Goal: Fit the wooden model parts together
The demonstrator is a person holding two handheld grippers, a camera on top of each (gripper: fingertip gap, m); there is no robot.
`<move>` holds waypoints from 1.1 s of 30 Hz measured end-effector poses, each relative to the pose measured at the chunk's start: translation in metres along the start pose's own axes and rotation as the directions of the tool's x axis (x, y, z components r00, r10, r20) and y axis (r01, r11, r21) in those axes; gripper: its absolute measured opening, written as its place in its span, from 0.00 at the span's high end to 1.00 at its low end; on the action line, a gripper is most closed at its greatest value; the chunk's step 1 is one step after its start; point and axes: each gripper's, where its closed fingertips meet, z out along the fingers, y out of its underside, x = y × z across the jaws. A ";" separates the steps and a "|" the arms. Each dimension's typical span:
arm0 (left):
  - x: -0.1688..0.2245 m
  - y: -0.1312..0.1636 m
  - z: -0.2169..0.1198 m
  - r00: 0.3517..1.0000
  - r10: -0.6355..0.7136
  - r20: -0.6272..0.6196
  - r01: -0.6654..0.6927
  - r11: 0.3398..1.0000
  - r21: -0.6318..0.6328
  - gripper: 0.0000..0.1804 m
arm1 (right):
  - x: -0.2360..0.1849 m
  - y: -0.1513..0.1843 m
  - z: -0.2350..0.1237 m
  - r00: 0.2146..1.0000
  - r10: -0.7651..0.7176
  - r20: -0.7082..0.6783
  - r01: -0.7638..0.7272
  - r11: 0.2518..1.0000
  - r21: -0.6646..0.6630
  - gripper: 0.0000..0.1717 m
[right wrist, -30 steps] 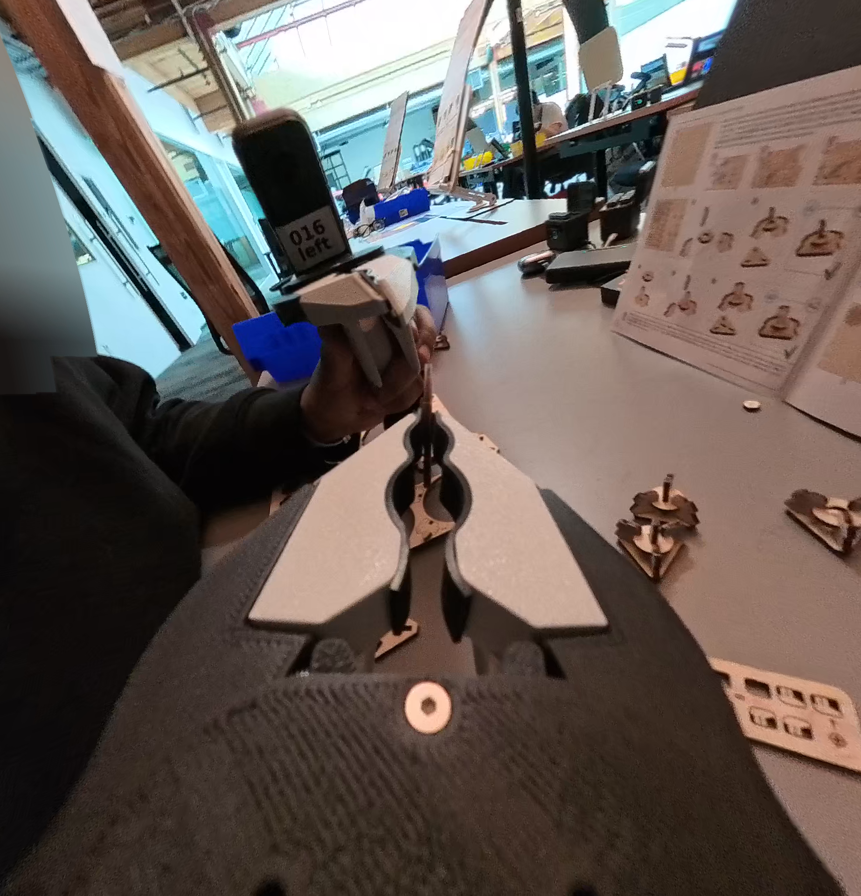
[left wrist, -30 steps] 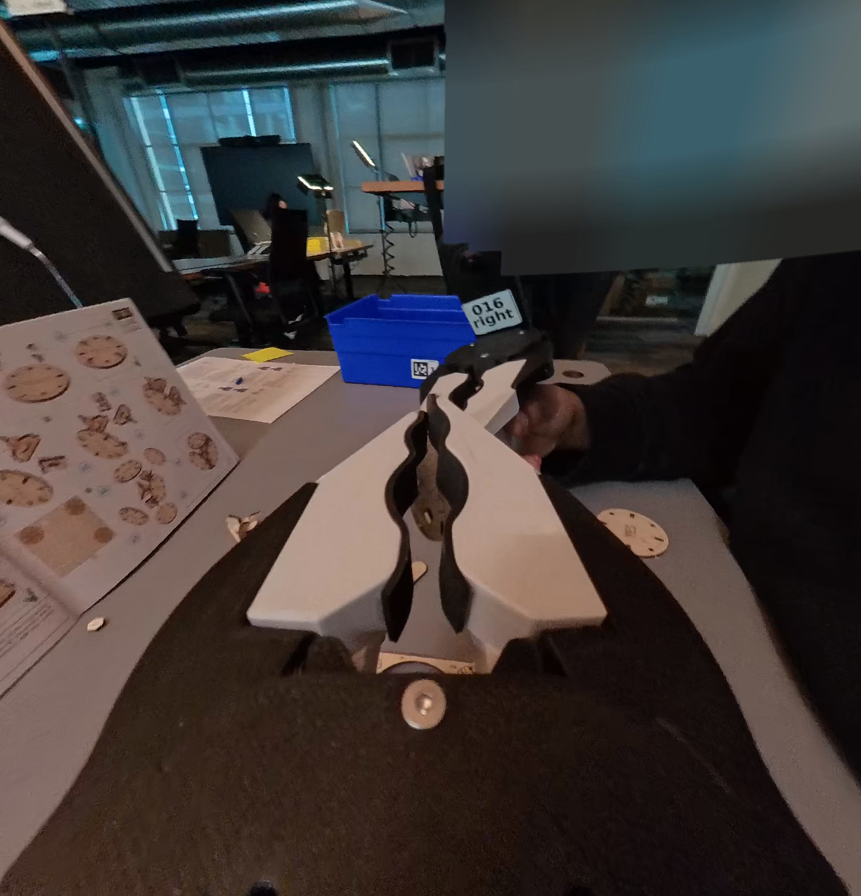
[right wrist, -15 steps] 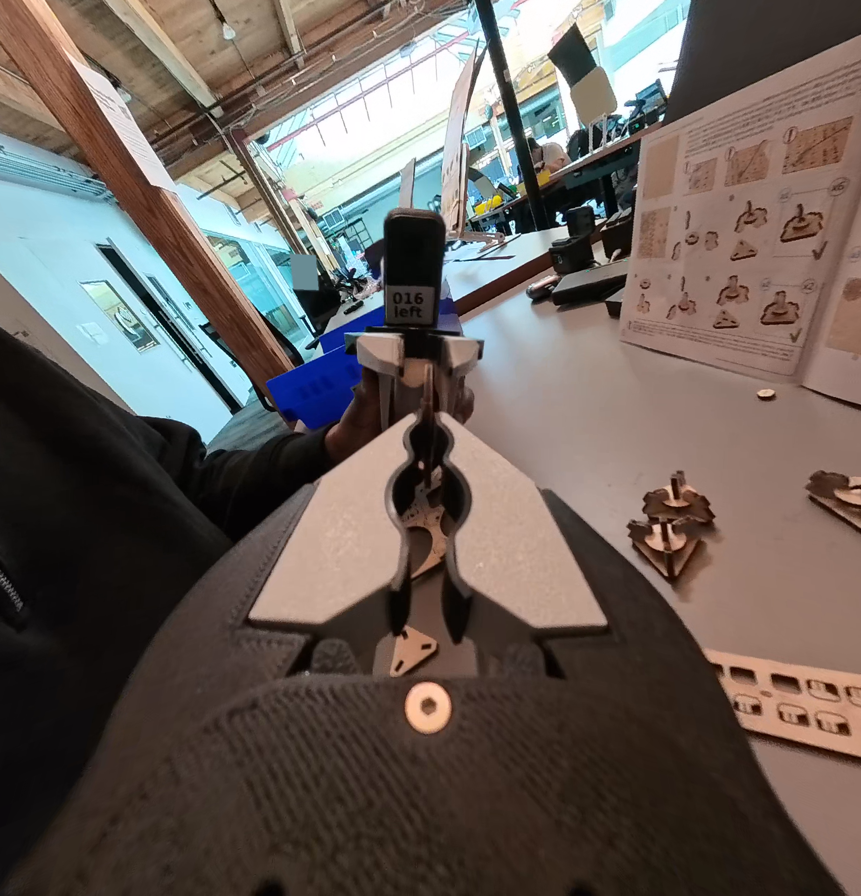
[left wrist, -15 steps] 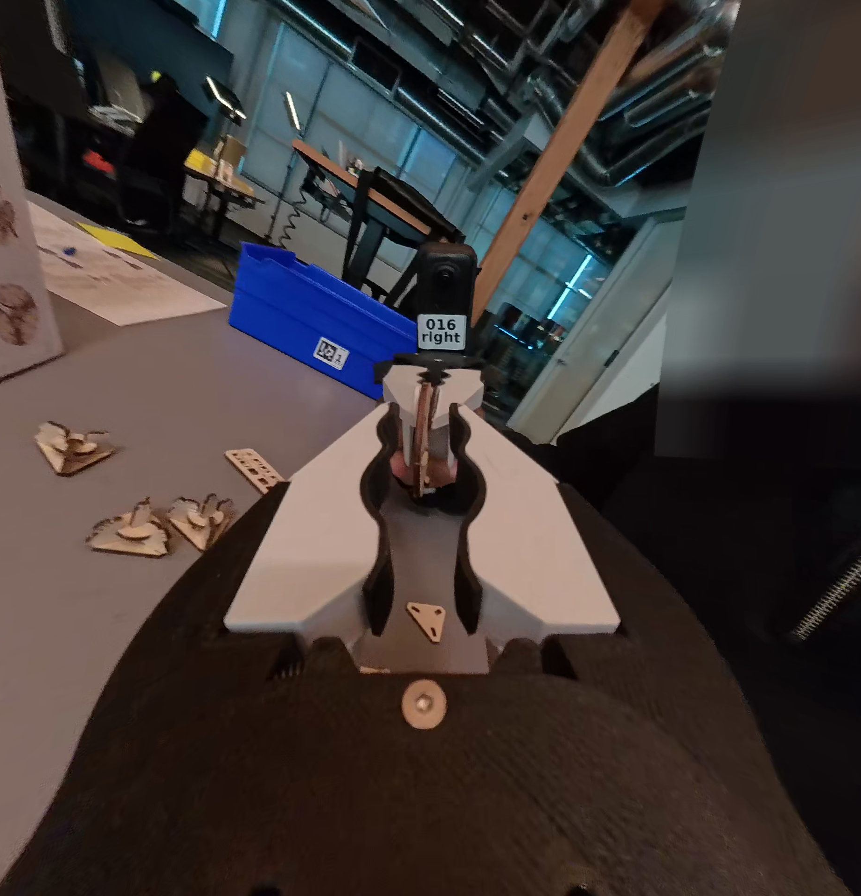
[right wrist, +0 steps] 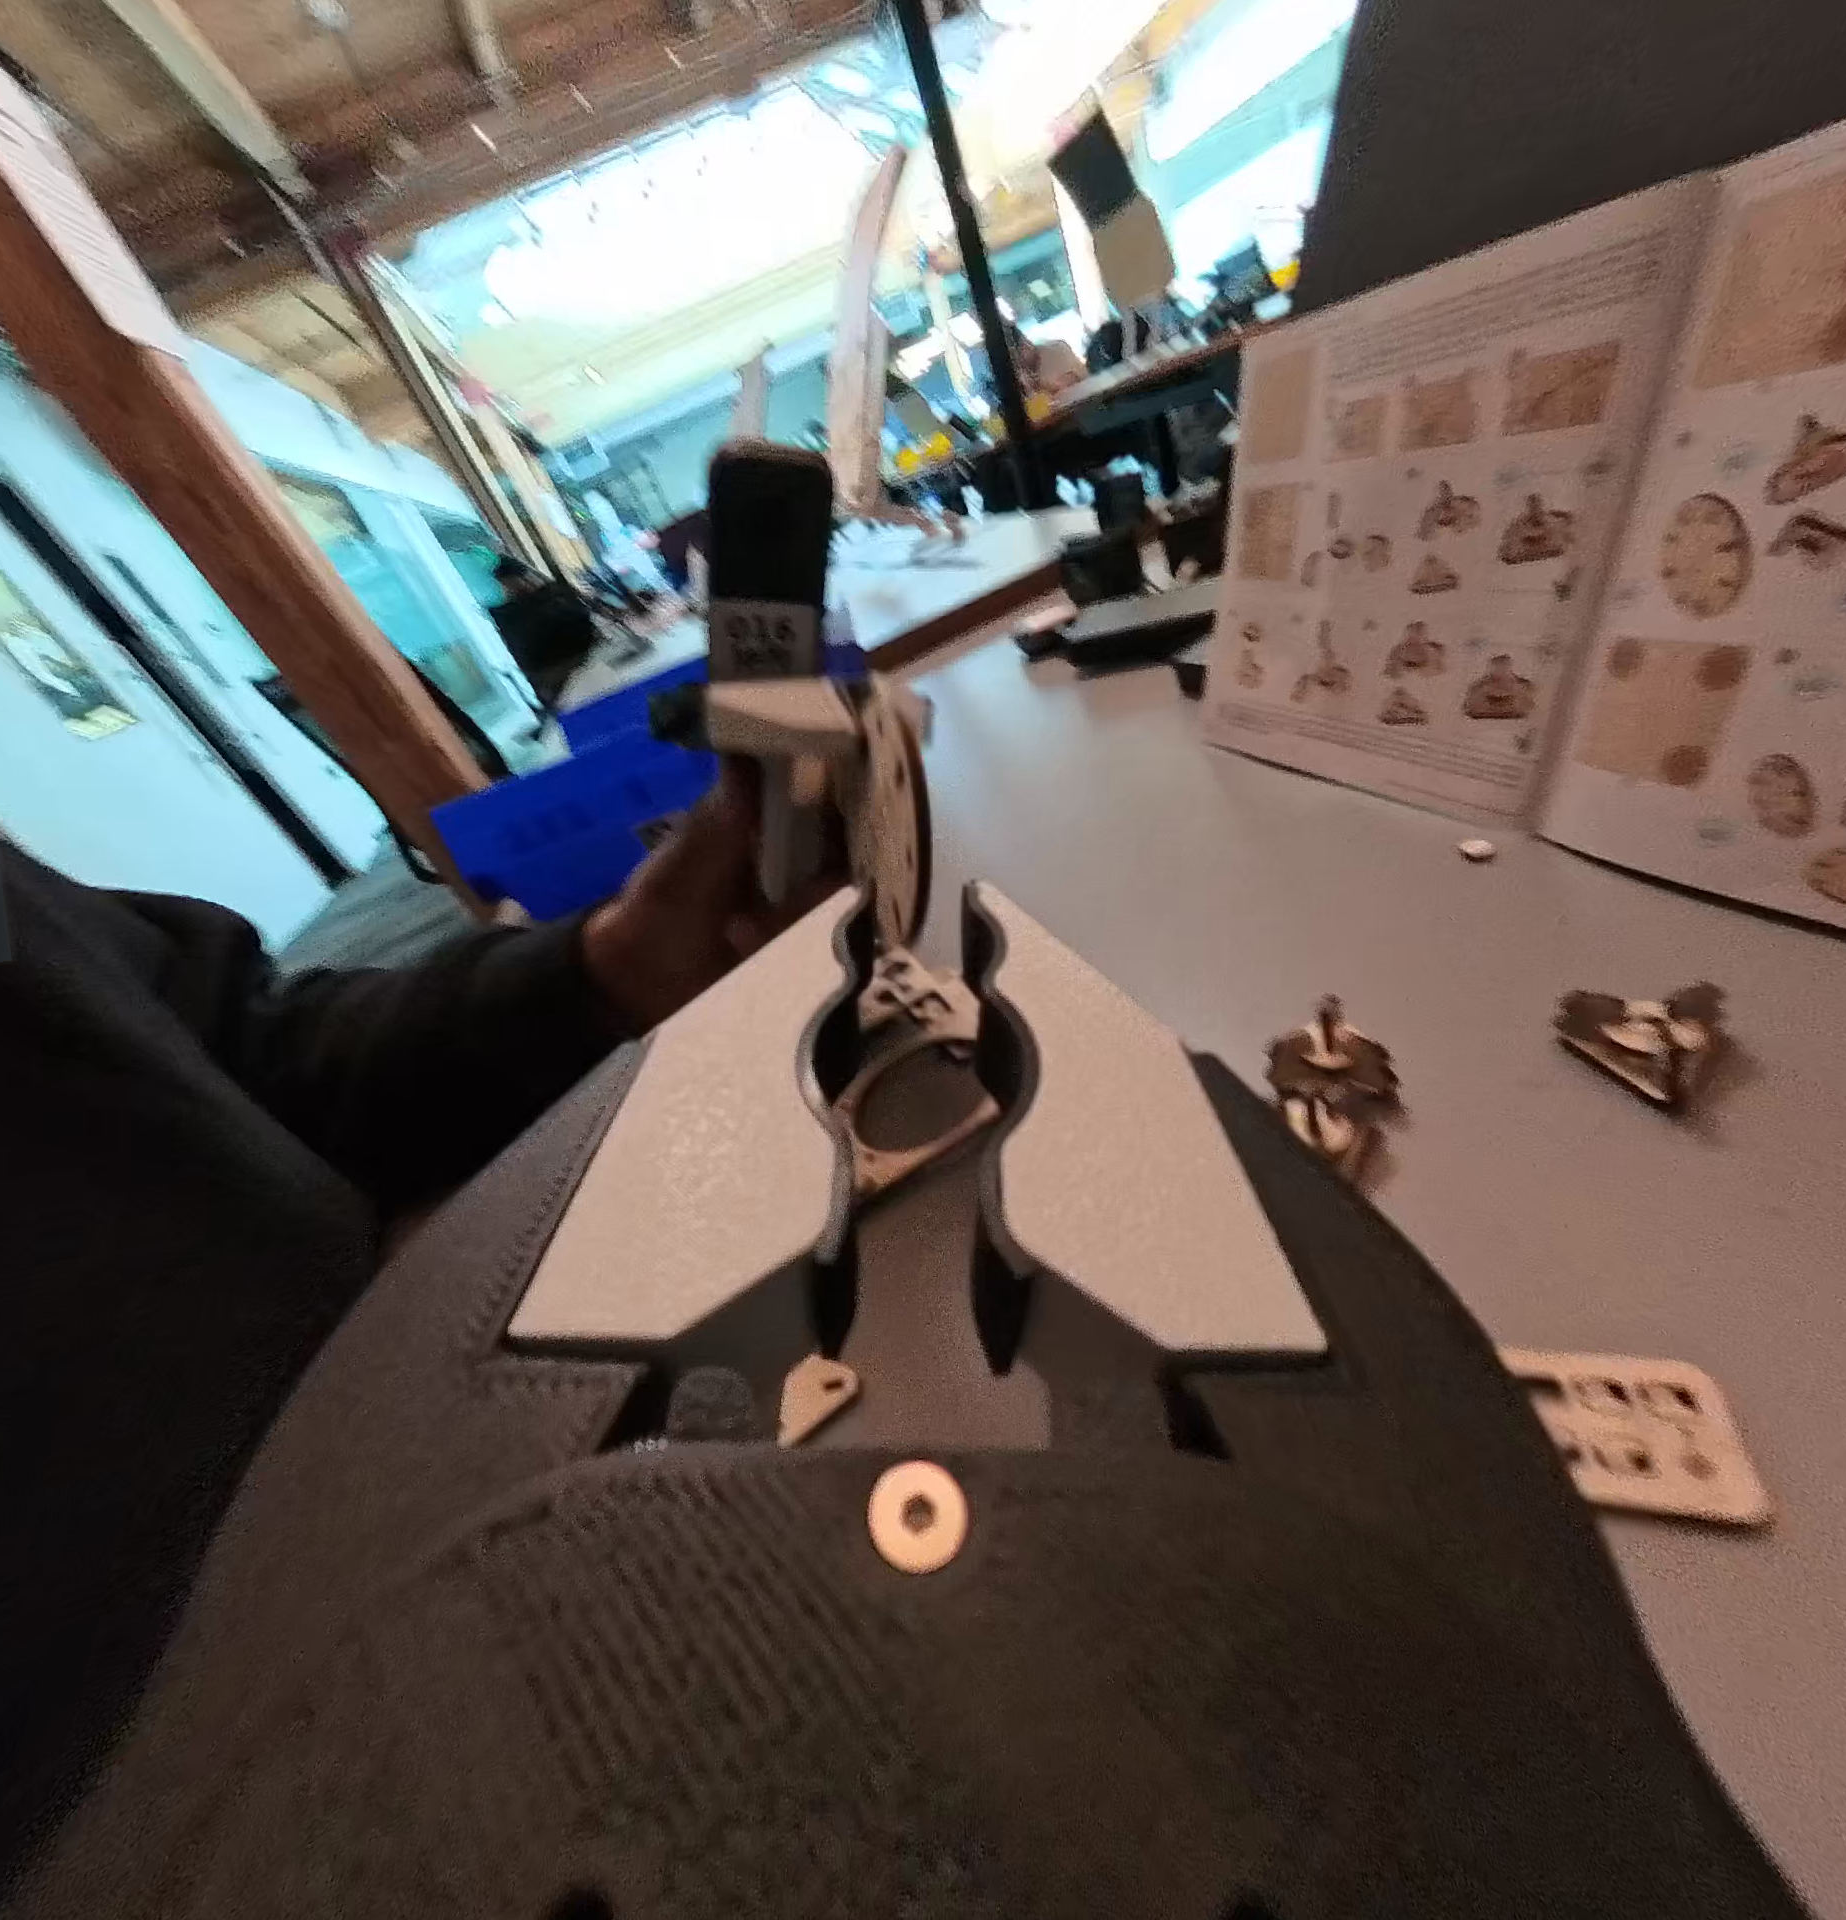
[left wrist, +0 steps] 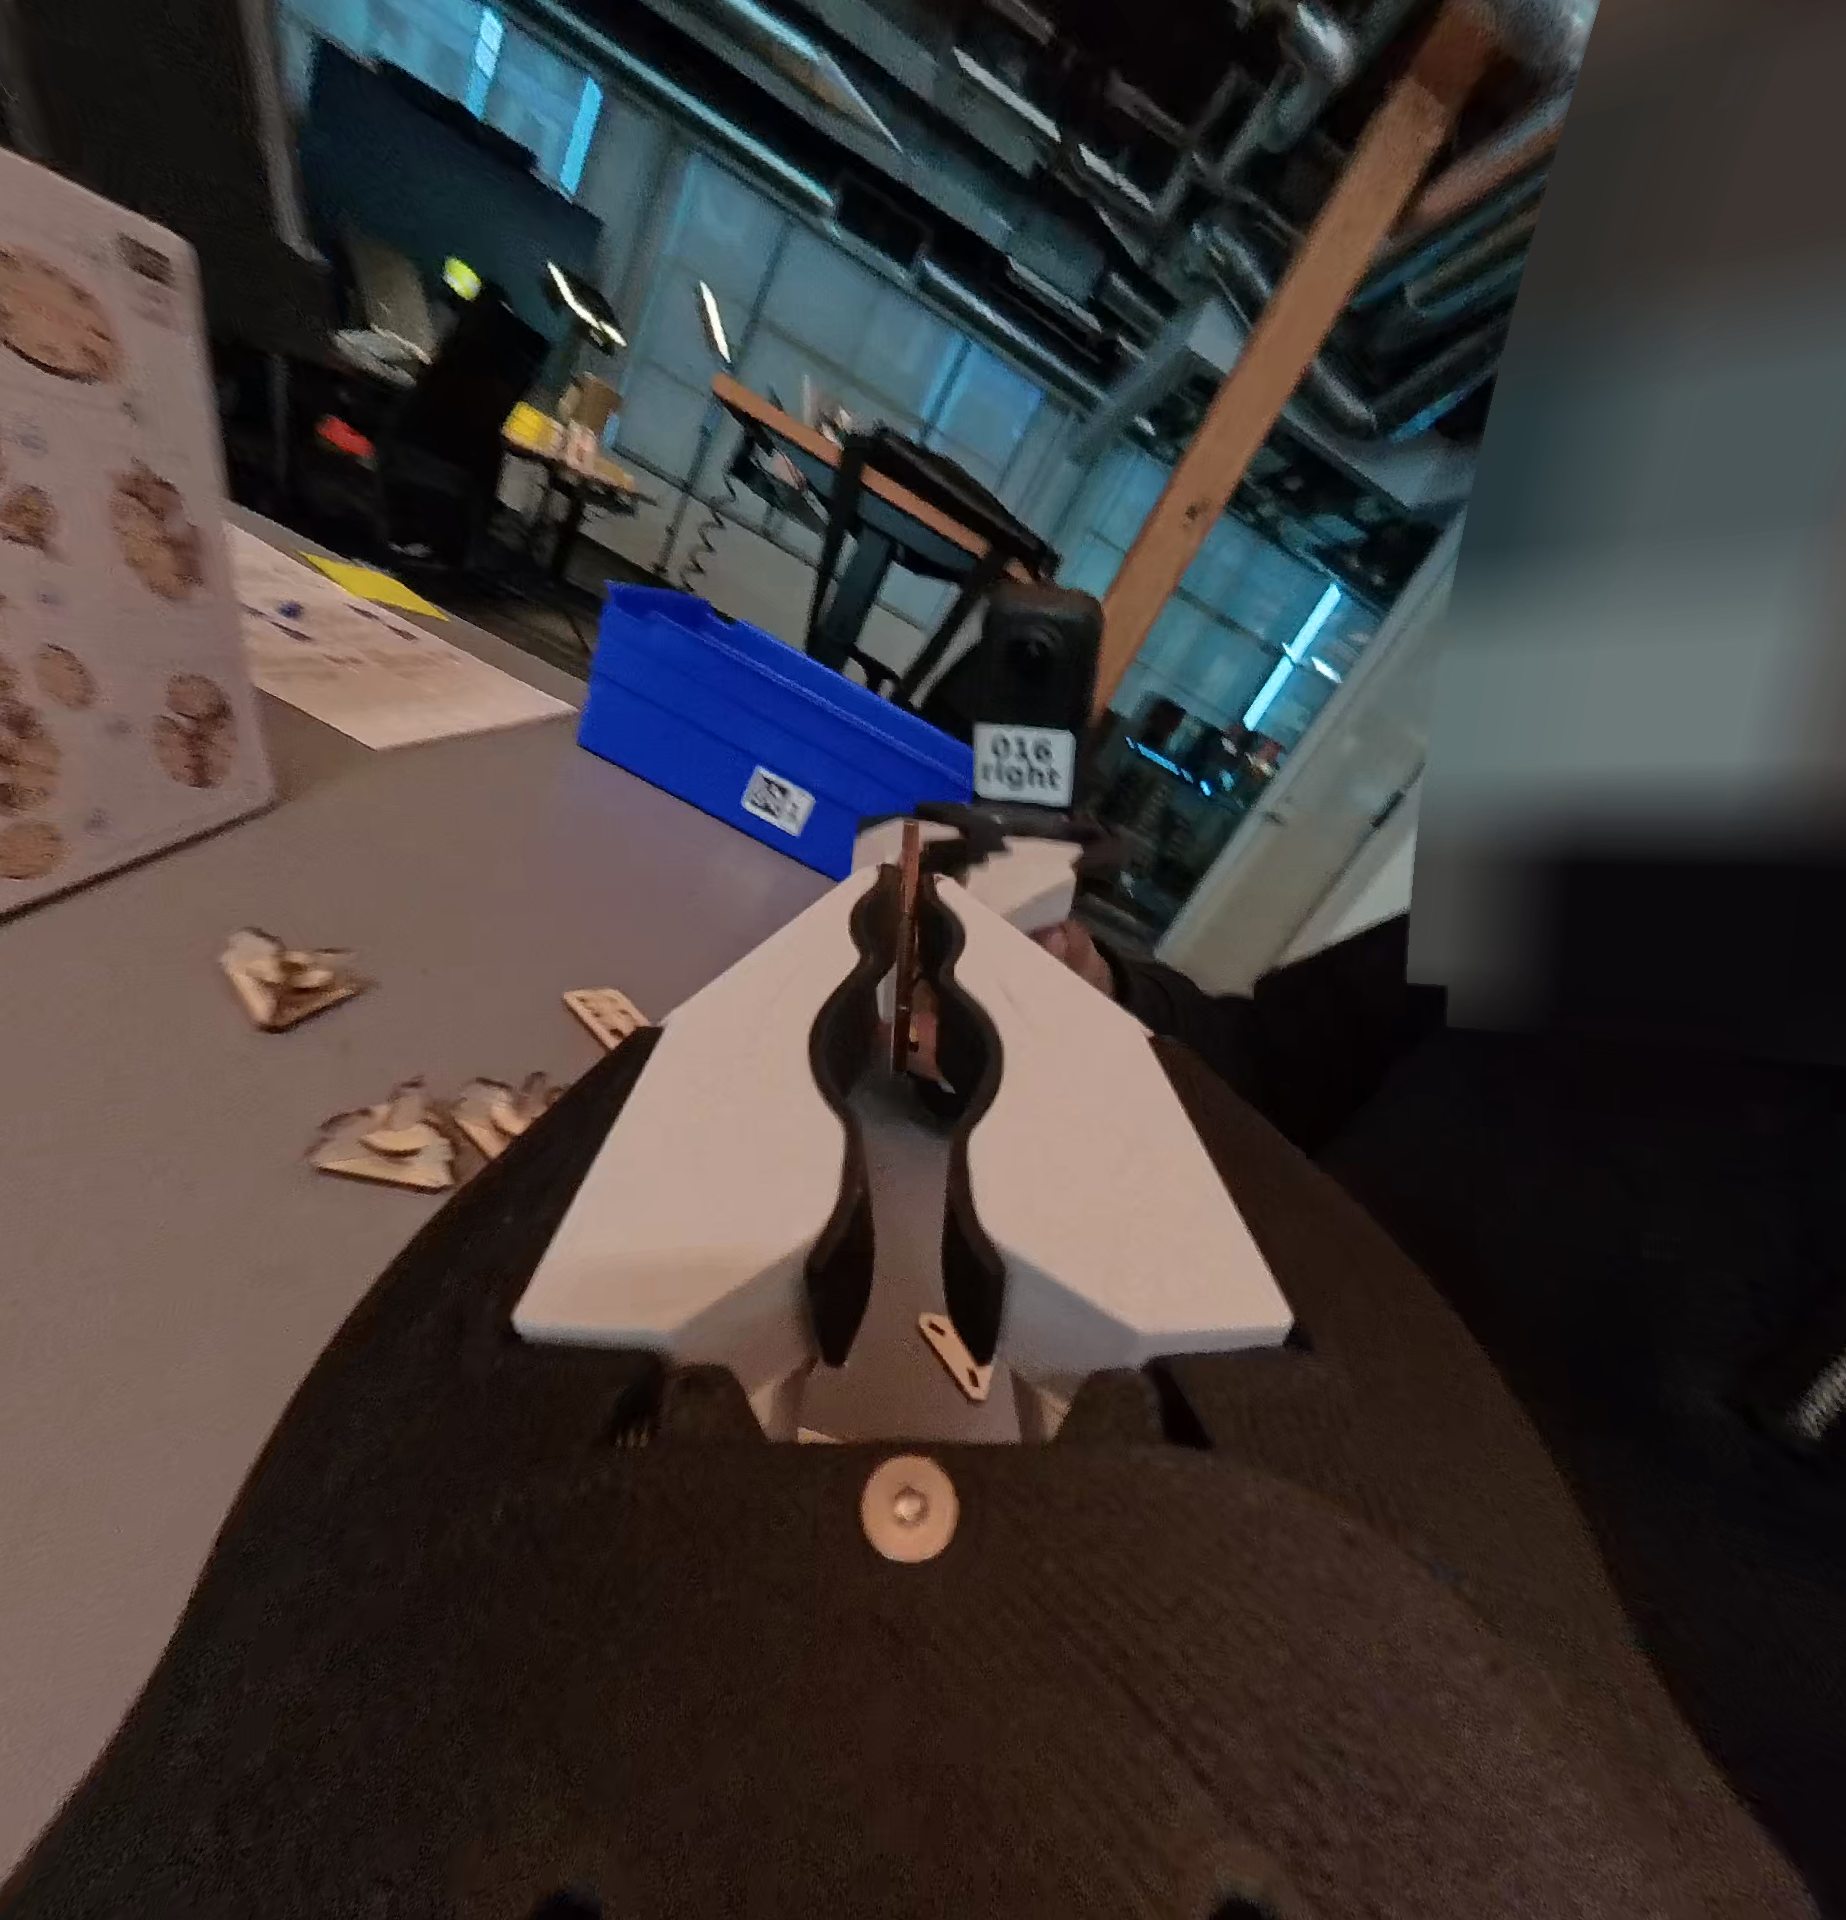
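My left gripper (left wrist: 906,883) is shut on a thin round wooden disc (left wrist: 908,935), seen edge-on between its black pads. The right wrist view shows the same disc (right wrist: 888,821), pale with small holes, upright in the left gripper (right wrist: 794,748), which a hand holds. My right gripper (right wrist: 914,914) is open, with its fingers apart. The disc's lower edge stands just between the tips, near the left finger, and is not pinched. Below the right gripper a flat wooden frame piece with a round hole (right wrist: 903,1101) lies on the grey table (right wrist: 1158,831). The right gripper (left wrist: 1012,862) shows just beyond my left fingertips.
A blue bin (left wrist: 753,727) stands at the back. An open instruction booklet (right wrist: 1521,582) stands on the right. Small wooden assemblies (right wrist: 1329,1081) (right wrist: 1636,1039) and a punched wooden strip (right wrist: 1646,1434) lie on the table. A dark sleeve (right wrist: 275,1039) is at the left. Less than 4 cm separates the two grippers' tips.
The disc passed from my right gripper to my left. The right was shut on it and has opened. The left opened around it and has shut on it.
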 end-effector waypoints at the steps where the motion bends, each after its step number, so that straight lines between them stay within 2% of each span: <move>1: -0.005 -0.008 -0.006 1.000 -0.009 0.023 0.008 0.999 0.044 1.00 | 0.006 0.008 0.001 0.999 -0.019 -0.043 0.017 0.998 -0.059 0.91; 3: -0.013 -0.022 -0.019 0.997 -0.011 0.079 0.001 0.992 0.128 1.00 | 0.011 0.034 0.005 0.993 -0.079 -0.089 0.056 0.970 -0.237 0.88; 5: -0.019 -0.030 -0.028 0.990 0.011 0.139 -0.033 0.987 0.159 1.00 | 0.005 0.061 0.012 0.983 -0.159 -0.087 0.115 0.916 -0.384 0.85; 9: -0.023 -0.031 -0.031 0.985 0.014 0.171 -0.042 0.986 0.164 1.00 | -0.012 0.097 0.025 0.949 -0.312 -0.038 0.247 0.815 -0.523 0.86; 14: -0.023 -0.029 -0.028 0.987 0.001 0.163 -0.027 0.987 0.157 1.00 | -0.020 0.110 0.033 0.936 -0.351 -0.009 0.285 0.776 -0.563 0.88; 23: -0.017 -0.023 -0.021 0.982 0.067 0.175 -0.085 0.991 0.102 1.00 | -0.015 0.124 0.034 0.924 -0.381 -0.011 0.287 0.716 -0.637 0.93; 27: -0.017 -0.024 -0.020 0.984 0.063 0.168 -0.082 0.991 0.107 1.00 | -0.015 0.124 0.034 0.930 -0.367 -0.011 0.277 0.721 -0.635 0.98; 33: -0.017 -0.025 -0.022 0.984 0.059 0.168 -0.080 0.990 0.116 1.00 | -0.014 0.121 0.034 0.931 -0.364 -0.019 0.274 0.732 -0.624 0.98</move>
